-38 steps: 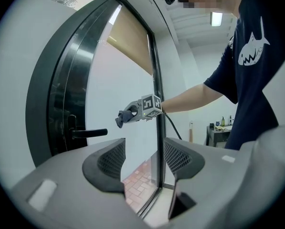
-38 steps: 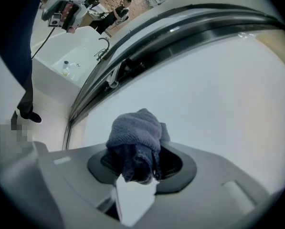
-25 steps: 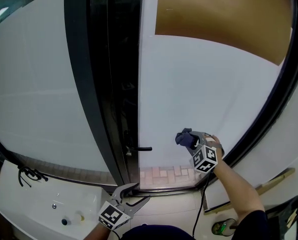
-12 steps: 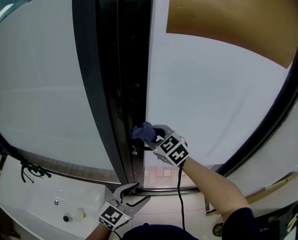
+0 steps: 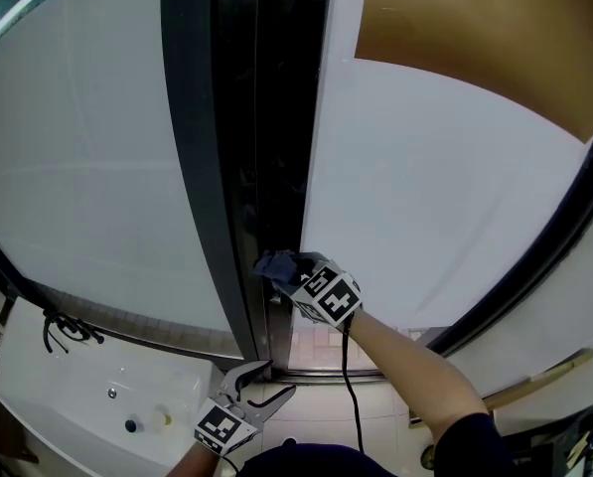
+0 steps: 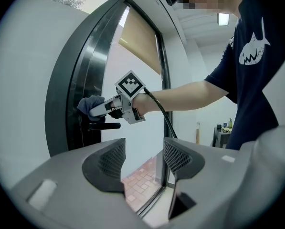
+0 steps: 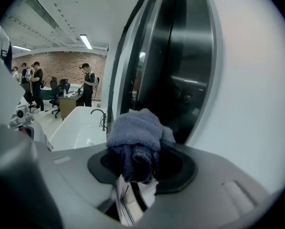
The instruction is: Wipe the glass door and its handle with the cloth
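Observation:
My right gripper (image 5: 294, 274) is shut on a blue cloth (image 5: 274, 264) and holds it against the dark door frame (image 5: 266, 147), beside the frosted glass pane (image 5: 445, 197). In the left gripper view the cloth (image 6: 89, 105) sits just above the black lever handle (image 6: 104, 126); I cannot tell whether they touch. Seen from the right gripper view, the cloth (image 7: 135, 135) bunches between the jaws of the right gripper (image 7: 140, 163) in front of the dark glass. My left gripper (image 5: 263, 383) hangs low near my body, open and empty, as the left gripper (image 6: 142, 159) also shows in its own view.
A white bathtub (image 5: 68, 386) with a tap (image 7: 100, 116) stands at the lower left. A brown blind (image 5: 495, 38) covers the pane's top right. A wooden stick (image 5: 549, 369) leans at the lower right. People (image 7: 87, 82) stand by desks far behind.
My right gripper has carried the cloth leftward from the frosted pane to the dark frame at the handle. The left gripper has stayed where it was.

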Action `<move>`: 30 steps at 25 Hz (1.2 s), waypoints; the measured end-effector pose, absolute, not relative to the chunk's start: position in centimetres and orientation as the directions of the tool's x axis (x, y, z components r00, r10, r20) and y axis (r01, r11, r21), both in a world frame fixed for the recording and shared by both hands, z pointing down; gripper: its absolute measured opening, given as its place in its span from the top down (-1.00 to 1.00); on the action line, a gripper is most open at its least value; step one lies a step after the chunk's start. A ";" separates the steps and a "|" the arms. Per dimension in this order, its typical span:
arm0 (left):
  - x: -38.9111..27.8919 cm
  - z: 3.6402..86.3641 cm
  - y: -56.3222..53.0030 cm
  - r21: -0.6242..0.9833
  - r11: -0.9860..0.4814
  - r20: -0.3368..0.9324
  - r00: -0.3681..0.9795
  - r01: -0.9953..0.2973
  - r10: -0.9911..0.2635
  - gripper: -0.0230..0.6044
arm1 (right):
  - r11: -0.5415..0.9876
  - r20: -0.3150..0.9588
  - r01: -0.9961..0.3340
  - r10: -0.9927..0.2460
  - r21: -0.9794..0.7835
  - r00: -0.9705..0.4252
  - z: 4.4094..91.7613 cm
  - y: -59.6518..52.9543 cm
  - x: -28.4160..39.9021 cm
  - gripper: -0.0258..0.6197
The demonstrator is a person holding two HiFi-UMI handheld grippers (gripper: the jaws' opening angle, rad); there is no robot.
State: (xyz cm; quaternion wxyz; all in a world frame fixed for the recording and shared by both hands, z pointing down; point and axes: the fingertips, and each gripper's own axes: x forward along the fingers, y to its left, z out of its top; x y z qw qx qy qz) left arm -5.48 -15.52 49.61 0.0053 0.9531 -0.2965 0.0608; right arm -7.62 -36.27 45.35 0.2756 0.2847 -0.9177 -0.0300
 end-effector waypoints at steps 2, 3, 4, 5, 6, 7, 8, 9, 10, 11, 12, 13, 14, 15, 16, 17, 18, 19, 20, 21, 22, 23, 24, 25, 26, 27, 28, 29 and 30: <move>-5.1 49.6 -15.5 -0.029 -0.830 0.120 0.823 -0.557 -0.556 0.14 | 0.858 0.536 -0.473 -0.501 0.200 -0.680 46.4 -35.6 -8.0 0.42; -4.9 49.6 -15.5 -0.030 -0.833 0.119 0.826 -0.552 -0.552 0.14 | 0.866 0.558 -0.458 -0.485 0.201 -0.673 47.0 -35.3 -8.1 0.42; -4.7 49.5 -15.5 -0.031 -0.836 0.117 0.828 -0.548 -0.548 0.14 | 0.870 0.572 -0.447 -0.478 0.207 -0.666 47.4 -35.1 -8.3 0.42; -4.5 49.4 -15.5 -0.031 -0.838 0.116 0.831 -0.545 -0.544 0.14 | 0.871 0.580 -0.442 -0.477 0.215 -0.660 47.7 -35.1 -8.3 0.42; -4.3 49.4 -15.5 -0.030 -0.840 0.116 0.833 -0.542 -0.541 0.14 | 0.872 0.586 -0.437 -0.476 0.219 -0.655 47.9 -35.1 -8.2 0.42; -4.1 49.4 -15.5 -0.030 -0.842 0.117 0.835 -0.539 -0.538 0.14 | 0.876 0.597 -0.430 -0.469 0.220 -0.651 48.0 -35.1 -8.1 0.42; -3.9 49.4 -15.5 -0.031 -0.843 0.118 0.836 -0.536 -0.536 0.14 | 0.882 0.613 -0.415 -0.457 0.222 -0.644 48.1 -34.9 -8.0 0.42; -3.8 49.4 -15.5 -0.031 -0.845 0.119 0.837 -0.535 -0.534 0.14 | 0.890 0.635 -0.394 -0.445 0.232 -0.632 48.2 -34.7 -7.8 0.42; -3.7 49.5 -15.5 -0.030 -0.845 0.120 0.838 -0.533 -0.533 0.14 | 0.896 0.658 -0.365 -0.436 0.253 -0.614 48.3 -34.3 -7.5 0.42; -3.7 49.5 -15.5 -0.030 -0.846 0.121 0.838 -0.532 -0.532 0.14 | 0.900 0.680 -0.332 -0.432 0.283 -0.592 48.4 -34.0 -7.2 0.42; -3.6 49.5 -15.4 -0.030 -0.847 0.121 0.839 -0.531 -0.531 0.14 | 0.900 0.698 -0.301 -0.435 0.316 -0.569 48.5 -33.7 -6.9 0.42; -3.6 49.5 -15.4 -0.030 -0.847 0.121 0.839 -0.530 -0.530 0.14 | 0.897 0.710 -0.272 -0.442 0.348 -0.548 48.6 -33.4 -6.5 0.42; -3.5 49.4 -15.4 -0.031 -0.848 0.120 0.840 -0.529 -0.529 0.14 | 0.892 0.719 -0.248 -0.452 0.379 -0.528 48.8 -33.3 -6.0 0.42; -3.4 49.3 -15.3 -0.033 -0.849 0.119 0.841 -0.528 -0.528 0.14 | 0.885 0.725 -0.228 -0.464 0.406 -0.509 49.0 -33.1 -5.4 0.42; -3.3 49.3 -15.3 -0.035 -0.850 0.117 0.842 -0.526 -0.526 0.14 | 0.878 0.730 -0.213 -0.475 0.428 -0.492 49.2 -33.0 -4.8 0.42; -3.2 49.2 -15.2 -0.036 -0.851 0.117 0.843 -0.524 -0.524 0.14 | 0.872 0.732 -0.203 -0.485 0.445 -0.478 49.3 -33.0 -4.2 0.42; -3.1 49.2 -15.2 -0.037 -0.852 0.117 0.844 -0.522 -0.523 0.14 | 0.867 0.733 -0.199 -0.494 0.457 -0.468 49.5 -33.0 -3.5 0.42; -3.0 49.2 -15.2 -0.038 -0.853 0.118 0.845 -0.521 -0.521 0.14 | 0.863 0.733 -0.200 -0.501 0.465 -0.460 49.6 -33.0 -2.9 0.42; -3.0 49.2 -15.2 -0.037 -0.854 0.118 0.846 -0.520 -0.520 0.14 | 0.860 0.733 -0.205 -0.506 0.467 -0.455 49.6 -33.0 -2.2 0.42; -2.9 49.2 -15.1 -0.037 -0.854 0.118 0.847 -0.519 -0.519 0.14 | 0.858 0.732 -0.215 -0.510 0.466 -0.451 49.6 -33.1 -1.6 0.42; -2.8 49.2 -15.1 -0.036 -0.855 0.117 0.847 -0.518 -0.518 0.14 | 0.857 0.732 -0.227 -0.513 0.462 -0.448 49.6 -33.1 -1.0 0.42; -2.8 49.1 -15.1 -0.037 -0.855 0.117 0.848 -0.517 -0.517 0.14 | 0.856 0.732 -0.238 -0.516 0.459 -0.445 49.6 -33.2 -0.4 0.42; -2.7 49.1 -15.1 -0.038 -0.856 0.117 0.848 -0.516 -0.516 0.14 | 0.855 0.733 -0.247 -0.519 0.457 -0.440 49.6 -33.2 0.2 0.42; -2.7 49.1 -15.1 -0.039 -0.856 0.117 0.849 -0.515 -0.516 0.14 | 0.853 0.736 -0.253 -0.522 0.457 -0.431 49.7 -33.2 0.7 0.42; -2.6 49.1 -15.1 -0.040 -0.857 0.117 0.849 -0.514 -0.514 0.14 | 0.851 0.741 -0.256 -0.525 0.459 -0.419 49.9 -33.3 1.3 0.42; -2.5 49.1 -15.1 -0.041 -0.858 0.118 0.850 -0.512 -0.514 0.14 | 0.848 0.746 -0.259 -0.529 0.462 -0.404 50.1 -33.4 2.0 0.42; -2.5 49.0 -15.1 -0.043 -0.858 0.117 0.850 -0.512 -0.513 0.14 | 0.846 0.748 -0.265 -0.534 0.463 -0.394 50.3 -33.5 2.6 0.42; -2.4 48.9 -15.1 -0.044 -0.858 0.116 0.850 -0.512 -0.514 0.14 | 0.842 0.745 -0.277 -0.539 0.463 -0.394 50.3 -33.5 3.1 0.42; -2.4 48.9 -15.1 -0.044 -0.857 0.115 0.850 -0.513 -0.514 0.14 | 0.838 0.736 -0.291 -0.545 0.462 -0.402 50.1 -33.5 3.4 0.42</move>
